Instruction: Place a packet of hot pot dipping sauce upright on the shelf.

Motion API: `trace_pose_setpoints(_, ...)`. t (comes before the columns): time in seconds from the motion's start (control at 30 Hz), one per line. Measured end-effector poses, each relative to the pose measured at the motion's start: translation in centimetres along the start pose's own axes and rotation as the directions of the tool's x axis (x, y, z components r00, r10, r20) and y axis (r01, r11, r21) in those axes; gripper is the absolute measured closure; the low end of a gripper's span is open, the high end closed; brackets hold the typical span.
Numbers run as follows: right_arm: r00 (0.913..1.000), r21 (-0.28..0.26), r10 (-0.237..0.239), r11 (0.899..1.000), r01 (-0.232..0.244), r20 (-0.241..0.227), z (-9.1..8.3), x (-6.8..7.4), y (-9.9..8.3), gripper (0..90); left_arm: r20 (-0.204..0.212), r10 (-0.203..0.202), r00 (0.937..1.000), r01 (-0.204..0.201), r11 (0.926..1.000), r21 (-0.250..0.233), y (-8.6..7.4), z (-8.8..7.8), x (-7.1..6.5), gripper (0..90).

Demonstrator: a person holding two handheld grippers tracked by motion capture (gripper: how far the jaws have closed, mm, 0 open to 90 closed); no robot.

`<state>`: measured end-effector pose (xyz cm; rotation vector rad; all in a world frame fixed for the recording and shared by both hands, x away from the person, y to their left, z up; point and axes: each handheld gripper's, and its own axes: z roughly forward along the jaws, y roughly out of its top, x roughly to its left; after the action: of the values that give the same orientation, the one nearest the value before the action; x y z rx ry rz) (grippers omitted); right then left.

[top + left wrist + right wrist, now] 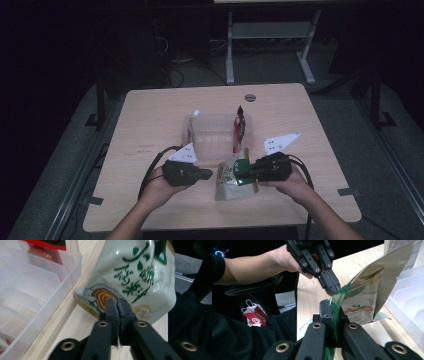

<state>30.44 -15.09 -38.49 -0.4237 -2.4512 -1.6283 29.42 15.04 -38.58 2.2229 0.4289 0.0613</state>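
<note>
A cream snack bag with green print (227, 182) stands in front of a clear plastic container (215, 132) on the wooden table. My right gripper (239, 172) is shut on the bag's green top edge. In the right gripper view that green strip runs between the gripper's (332, 305) jaws and the bag (367, 292) hangs tilted beyond them. My left gripper (210, 174) is at the bag's left side. Its jaws (117, 302) stand together with the tips against the bag's (140, 272) lower part. I see no bag material between them. A red packet (239, 130) stands upright in the container's right end.
The container's ribbed wall (37, 290) lies close to the left gripper, with the red packet (45, 250) inside. A round grommet (250, 97) sits at the table's far edge. White desk legs (230, 55) stand on the floor behind. The room is dim.
</note>
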Motion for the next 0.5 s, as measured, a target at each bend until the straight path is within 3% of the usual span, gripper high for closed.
trace_pose_setpoints(0.23, 0.9988, -0.013, -0.045, 0.999, 0.046, 0.019, -0.7, 0.2, 1.5, 90.0, -0.019, -0.041, 0.999, 0.042, 0.9988, 0.025, -1.4, -1.4, 0.5, 72.3)
trace_pose_setpoints(0.5, 0.9968, -0.029, -0.074, 0.997, 0.075, 0.031, -1.1, 0.1, 3.2, 90.0, -0.032, -0.078, 0.9964, 0.08, 0.9937, 0.078, -3.4, -1.7, 0.5, 52.6)
